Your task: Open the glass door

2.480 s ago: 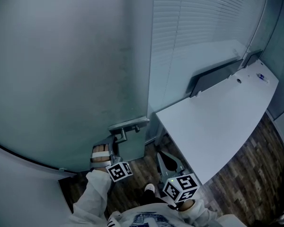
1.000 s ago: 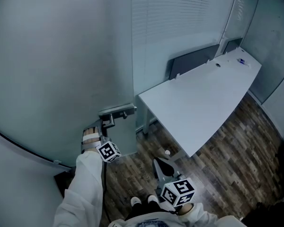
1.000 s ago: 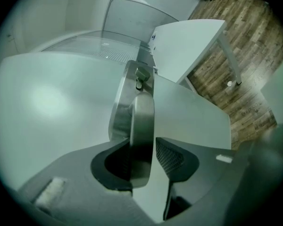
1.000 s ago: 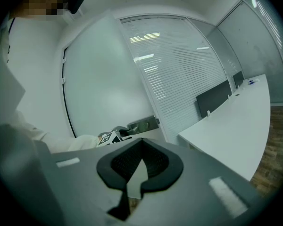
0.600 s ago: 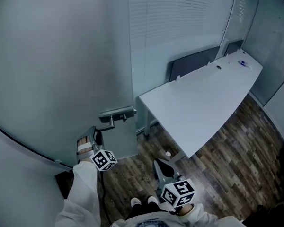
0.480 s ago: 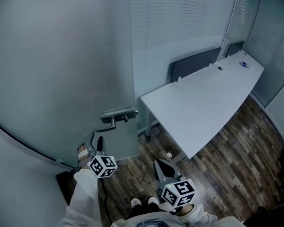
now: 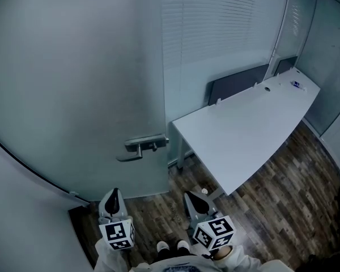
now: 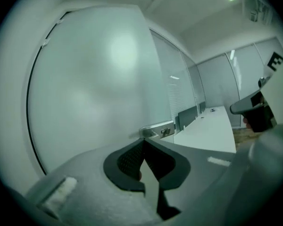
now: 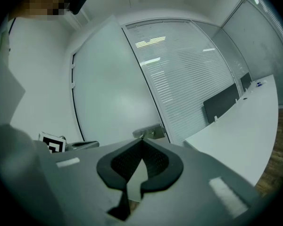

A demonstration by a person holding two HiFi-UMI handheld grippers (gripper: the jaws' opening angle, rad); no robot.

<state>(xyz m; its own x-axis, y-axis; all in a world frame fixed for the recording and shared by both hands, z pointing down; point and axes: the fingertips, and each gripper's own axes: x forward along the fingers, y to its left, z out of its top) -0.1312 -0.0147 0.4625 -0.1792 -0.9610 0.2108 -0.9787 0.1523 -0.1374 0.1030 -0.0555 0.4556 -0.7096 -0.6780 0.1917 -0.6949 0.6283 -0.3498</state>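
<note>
Handle [image 7: 144, 143]: level bar on door [image 7: 73, 84], ahead of left gripper [image 7: 114, 194], apart | left nearer than right gripper [image 7: 197, 197] | left jaws just closed, empty; right together, empty

The left gripper [image 7: 114, 192] and the right gripper [image 7: 190, 197] look alike: a grey moulded shell narrowing to two jaws lined with black dimpled pads (the left one's jaws have just been closing, with nothing between them). Small pale rectangular patches [image 9: 226, 190] mark the shell. At the back of each rides a white cube printed with black square markers, the left cube [image 7: 120, 235] and the right cube [image 7: 214, 233]. The person wears white sleeves [image 7: 238, 259], white shoes [image 7: 161, 246] and a pale top with a dark blue print [image 7: 175, 267].
</note>
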